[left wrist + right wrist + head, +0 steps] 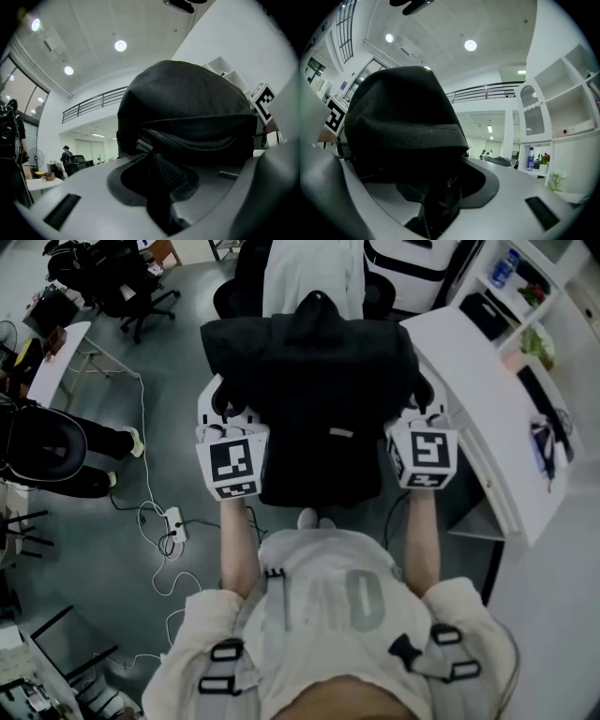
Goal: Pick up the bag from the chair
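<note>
A large black bag (314, 381) hangs in front of me in the head view, held from both sides. My left gripper (225, 407) is shut on the bag's left edge, where dark strap and zipper fabric (161, 173) fill the gap between its jaws. My right gripper (419, 405) is shut on the bag's right edge, and black mesh fabric (408, 136) bulges over its jaws. The chair (246, 277) stands just behind the bag with a white garment (314, 277) draped on it. Whether the bag still touches the seat is hidden.
A white desk (469, 399) runs along the right, with shelves and a water bottle (503, 268) behind it. On the floor at left lie a power strip (173, 521) and cables. A seated person (56, 456), a white table (56, 362) and office chairs (122, 282) are further left.
</note>
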Action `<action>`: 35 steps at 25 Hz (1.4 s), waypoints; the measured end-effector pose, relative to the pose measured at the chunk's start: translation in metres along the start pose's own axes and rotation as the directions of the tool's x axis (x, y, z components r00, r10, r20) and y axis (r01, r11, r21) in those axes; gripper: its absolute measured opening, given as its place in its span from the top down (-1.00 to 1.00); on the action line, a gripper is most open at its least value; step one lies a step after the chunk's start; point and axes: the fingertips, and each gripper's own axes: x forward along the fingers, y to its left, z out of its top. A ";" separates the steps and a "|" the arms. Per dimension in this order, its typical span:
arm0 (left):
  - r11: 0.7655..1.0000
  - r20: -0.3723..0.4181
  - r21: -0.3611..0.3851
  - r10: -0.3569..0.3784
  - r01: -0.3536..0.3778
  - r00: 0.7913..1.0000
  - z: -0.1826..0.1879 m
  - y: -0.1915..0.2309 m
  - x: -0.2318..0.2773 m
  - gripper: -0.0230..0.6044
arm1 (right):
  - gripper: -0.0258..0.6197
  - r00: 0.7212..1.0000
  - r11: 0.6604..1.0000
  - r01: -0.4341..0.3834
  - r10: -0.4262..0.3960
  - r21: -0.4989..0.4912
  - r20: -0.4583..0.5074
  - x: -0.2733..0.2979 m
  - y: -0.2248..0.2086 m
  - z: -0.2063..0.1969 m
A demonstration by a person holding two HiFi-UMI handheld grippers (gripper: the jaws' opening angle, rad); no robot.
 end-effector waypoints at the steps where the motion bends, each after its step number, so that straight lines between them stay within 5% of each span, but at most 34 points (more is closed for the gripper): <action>1: 1.000 0.000 0.002 -0.002 0.002 1.000 0.000 -0.001 -0.006 0.75 | 0.51 1.000 1.000 0.004 -0.004 -0.002 -0.002 -0.006 0.002 -0.002; 13: 1.000 -0.044 0.015 -0.022 0.022 0.999 -0.021 -0.017 -0.045 0.75 | 0.51 0.999 0.999 -0.003 0.004 0.037 -0.037 -0.045 0.022 -0.033; 35: 0.999 -0.043 0.019 -0.030 0.031 0.999 -0.023 -0.021 -0.030 0.75 | 0.51 0.999 0.999 0.003 -0.002 0.045 -0.038 -0.038 0.016 -0.038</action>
